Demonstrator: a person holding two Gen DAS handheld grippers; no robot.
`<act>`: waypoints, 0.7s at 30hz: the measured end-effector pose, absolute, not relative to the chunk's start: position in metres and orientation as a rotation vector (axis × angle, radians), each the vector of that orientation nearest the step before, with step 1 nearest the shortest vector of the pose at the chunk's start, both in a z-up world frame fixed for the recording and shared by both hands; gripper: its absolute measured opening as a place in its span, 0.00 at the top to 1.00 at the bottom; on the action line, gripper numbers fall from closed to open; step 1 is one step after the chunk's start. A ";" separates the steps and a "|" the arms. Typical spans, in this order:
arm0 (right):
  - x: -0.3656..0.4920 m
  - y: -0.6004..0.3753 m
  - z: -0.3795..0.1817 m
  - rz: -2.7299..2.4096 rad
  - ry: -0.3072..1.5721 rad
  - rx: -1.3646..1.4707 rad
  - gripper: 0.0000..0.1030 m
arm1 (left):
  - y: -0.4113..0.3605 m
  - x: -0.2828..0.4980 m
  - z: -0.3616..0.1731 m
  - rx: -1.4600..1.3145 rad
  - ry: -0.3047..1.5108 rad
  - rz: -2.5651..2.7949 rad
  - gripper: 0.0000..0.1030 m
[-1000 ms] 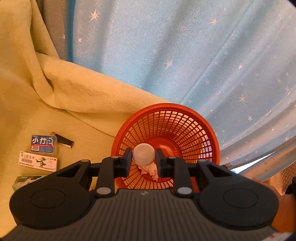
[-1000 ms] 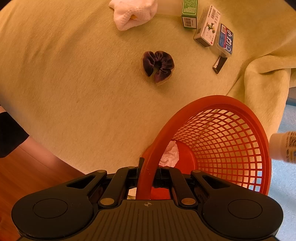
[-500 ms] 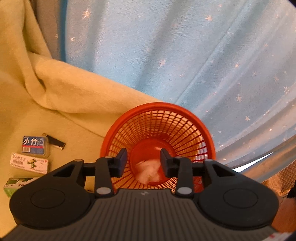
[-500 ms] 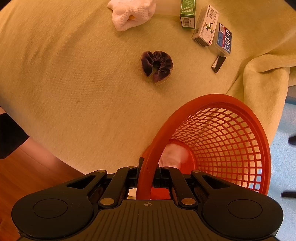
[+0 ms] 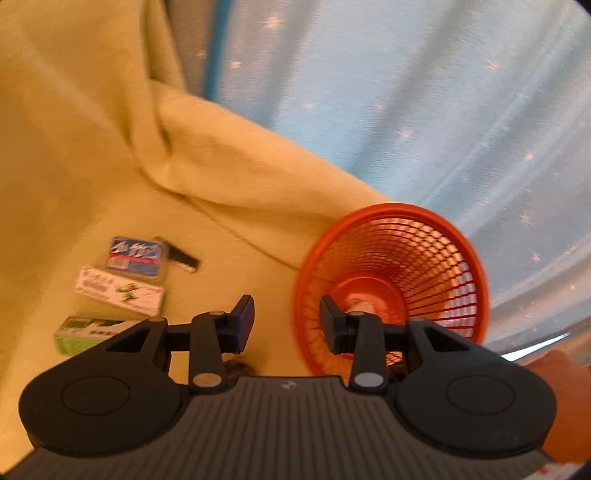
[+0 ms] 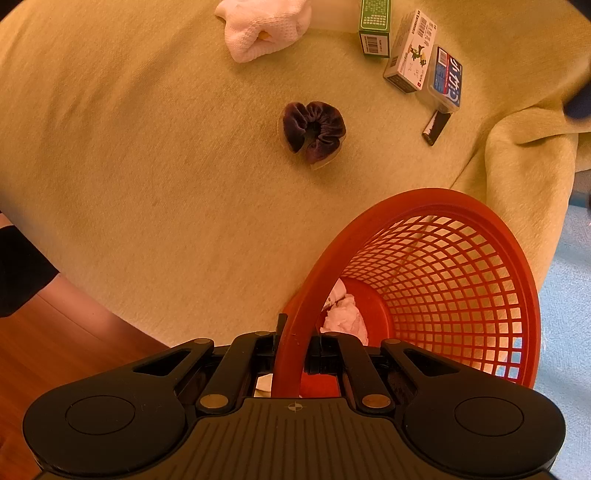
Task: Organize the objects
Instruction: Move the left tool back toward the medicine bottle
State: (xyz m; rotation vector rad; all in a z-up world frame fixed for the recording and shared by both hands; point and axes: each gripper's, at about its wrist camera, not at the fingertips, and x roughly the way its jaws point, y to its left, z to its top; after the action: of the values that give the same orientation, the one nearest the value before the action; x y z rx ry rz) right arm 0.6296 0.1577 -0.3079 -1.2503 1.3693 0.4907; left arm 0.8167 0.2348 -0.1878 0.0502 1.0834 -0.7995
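Between drops now, by the look of it. Right hand-held gripper (image 6: 293, 350) clamped on the near rim of the red basket (image 6: 517, 258), holding it tilted beside the tabletop (image 6: 147, 184). Left hand-held gripper (image 5: 286, 319) spread wide, empty. Next: over to the loose items. Counted: three small boxes (image 6: 410, 51), one dark scrunchie (image 6: 314, 131), one black stick (image 6: 436, 127), one white cloth (image 6: 264, 26). White wad (image 6: 345, 317) already in the basket.

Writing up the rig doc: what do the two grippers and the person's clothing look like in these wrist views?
Both match: the left gripper and right gripper have a grey ribbed centre plate with a small crosshair mark, black rounded housings with a circular recess each side, black linkage arms on silver pivot pins, and flat black fingers. No cables show. A black sleeve sits at the right view's left edge.
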 end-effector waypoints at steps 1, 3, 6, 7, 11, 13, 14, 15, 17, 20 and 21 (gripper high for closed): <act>0.630 0.158 -0.308 0.491 1.369 -1.251 0.98 | 0.242 0.819 -0.190 0.051 1.088 -0.780 0.68; 0.630 0.158 -0.308 0.491 1.370 -1.251 0.98 | 0.258 0.823 -0.196 0.049 1.100 -0.733 0.68; 0.629 0.158 -0.308 0.492 1.369 -1.252 0.98 | 0.287 0.828 -0.207 0.044 1.115 -0.655 0.68; 0.629 0.158 -0.308 0.491 1.369 -1.251 0.98 | 0.297 0.829 -0.212 0.041 1.121 -0.630 0.68; 0.629 0.158 -0.309 0.493 1.369 -1.252 0.98 | 0.344 0.836 -0.235 0.020 1.170 -0.508 0.68; 0.628 0.159 -0.309 0.495 1.369 -1.255 0.98 | 0.367 0.838 -0.246 0.026 1.188 -0.446 0.68; 0.628 0.159 -0.309 0.496 1.369 -1.255 0.98 | 0.377 0.839 -0.251 0.034 1.193 -0.421 0.68; 0.628 0.159 -0.310 0.497 1.370 -1.256 0.97 | 0.387 0.839 -0.256 0.043 1.198 -0.400 0.68; 0.628 0.160 -0.310 0.498 1.370 -1.257 0.98 | 0.404 0.838 -0.267 0.043 1.217 -0.362 0.68; 0.628 0.160 -0.310 0.499 1.370 -1.260 0.98 | 0.422 0.833 -0.282 0.056 1.235 -0.324 0.68; 0.628 0.160 -0.310 0.500 1.370 -1.261 0.98 | 0.425 0.832 -0.286 0.063 1.241 -0.317 0.68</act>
State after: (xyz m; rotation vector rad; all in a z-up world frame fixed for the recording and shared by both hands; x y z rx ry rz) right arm 0.6276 0.1601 -0.3096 -1.2611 1.3703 0.4997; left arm 0.8320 0.4251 -0.2857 0.0627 1.2409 -0.3172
